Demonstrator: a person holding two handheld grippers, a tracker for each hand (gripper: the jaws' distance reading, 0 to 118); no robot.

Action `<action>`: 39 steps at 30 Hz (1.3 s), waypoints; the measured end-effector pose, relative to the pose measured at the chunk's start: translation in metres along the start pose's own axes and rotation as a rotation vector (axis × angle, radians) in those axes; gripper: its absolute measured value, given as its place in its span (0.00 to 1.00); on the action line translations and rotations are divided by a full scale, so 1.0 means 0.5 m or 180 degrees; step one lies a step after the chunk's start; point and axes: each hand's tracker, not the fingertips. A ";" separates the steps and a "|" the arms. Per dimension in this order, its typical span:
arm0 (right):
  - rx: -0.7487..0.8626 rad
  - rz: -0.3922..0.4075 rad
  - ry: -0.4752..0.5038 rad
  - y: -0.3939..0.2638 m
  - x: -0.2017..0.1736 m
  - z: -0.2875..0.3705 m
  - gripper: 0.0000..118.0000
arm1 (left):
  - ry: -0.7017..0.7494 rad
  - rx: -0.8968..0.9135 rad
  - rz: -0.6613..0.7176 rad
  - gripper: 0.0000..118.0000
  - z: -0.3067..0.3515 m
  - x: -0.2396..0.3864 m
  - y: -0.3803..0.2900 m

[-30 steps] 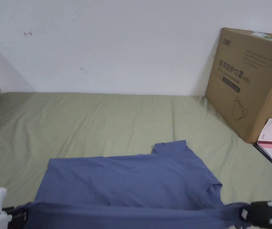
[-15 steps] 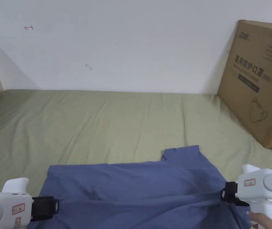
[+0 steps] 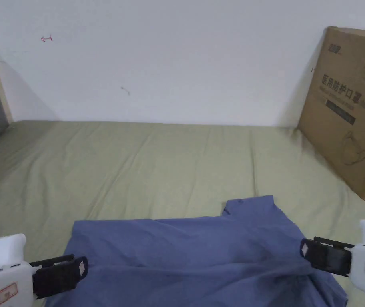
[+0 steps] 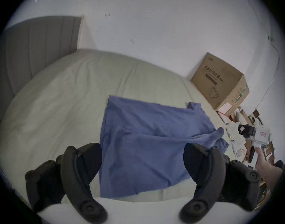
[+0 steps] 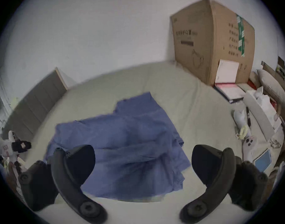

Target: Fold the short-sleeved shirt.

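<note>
A blue shirt (image 3: 201,256) lies low-centre on the green bed (image 3: 157,160); a box (image 3: 349,108) leans upper right. Both the left hand-held gripper (image 4: 142,161) and right hand-held gripper (image 5: 143,160) gape wide, empty.

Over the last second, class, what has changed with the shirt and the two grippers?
Both grippers let go. A second ago the left gripper and right gripper held the shirt's near edge stretched between them; they carried it forward over the body, released, and now hang open beside it. The bed and box stayed put.
</note>
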 end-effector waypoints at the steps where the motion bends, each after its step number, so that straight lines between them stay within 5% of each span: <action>1: 0.0089 -0.0044 0.0153 -0.005 -0.009 0.039 0.97 | -0.0003 0.0180 -0.0046 0.72 0.037 0.014 -0.004; 2: 0.0196 -0.0063 0.0263 -0.012 -0.021 0.071 0.88 | -0.0021 0.0318 -0.0069 0.46 0.069 0.026 -0.011; 3: 0.0295 -0.0056 0.0341 -0.020 -0.033 0.102 0.67 | -0.0040 0.0364 -0.0063 0.22 0.094 0.037 -0.017; 4: 0.0456 -0.0037 0.0398 -0.029 -0.046 0.136 0.32 | -0.0009 0.0410 -0.0079 0.01 0.122 0.047 -0.028; 5: 0.0529 0.0012 0.0417 -0.037 -0.059 0.157 0.00 | 0.0030 0.0441 -0.0092 0.00 0.138 0.056 -0.036; 9: 0.0538 -0.0010 0.0349 -0.060 -0.087 0.203 0.00 | 0.0141 0.0234 0.0024 0.00 0.172 0.054 -0.052; 14: 0.0371 -0.0090 0.0399 -0.063 -0.086 0.199 0.00 | 0.0352 -0.1319 0.0360 0.01 0.033 -0.046 -0.064; 17: 0.0263 -0.0240 0.0415 -0.065 -0.070 0.190 0.00 | 0.0379 -0.1439 0.0538 0.04 -0.021 -0.099 -0.091; 18: 0.0211 -0.0268 0.0404 -0.067 -0.065 0.188 0.00 | 0.0445 -0.1300 0.0636 0.19 -0.028 -0.114 -0.091; 20: 0.0165 -0.0294 0.0403 -0.076 -0.059 0.186 0.00 | 0.0549 -0.1063 0.0784 0.83 -0.036 -0.131 -0.093; 21: 0.0134 -0.0308 0.0395 -0.077 -0.057 0.182 0.00 | 0.0564 -0.1083 0.0811 0.97 -0.045 -0.136 -0.095; 22: 0.0092 -0.0328 0.0393 -0.080 -0.055 0.180 0.00 | 0.0613 -0.1067 0.0815 1.00 -0.055 -0.140 -0.097; 32: -0.0006 -0.0593 0.0481 -0.088 -0.041 0.162 0.00 | 0.1191 -0.1492 -0.0176 0.98 -0.175 -0.074 -0.169; 34: -0.0012 -0.0569 0.0457 -0.088 -0.034 0.159 0.00 | 0.1017 -0.1308 -0.0280 0.80 -0.155 -0.050 -0.166; 37: 0.0048 -0.0532 0.0357 -0.086 -0.019 0.159 0.00 | 0.0911 -0.1087 -0.0375 0.18 -0.118 -0.034 -0.160; 39: 0.0086 -0.0565 0.0362 -0.077 -0.001 0.157 0.00 | 0.0745 -0.0989 -0.0256 0.11 -0.106 -0.031 -0.152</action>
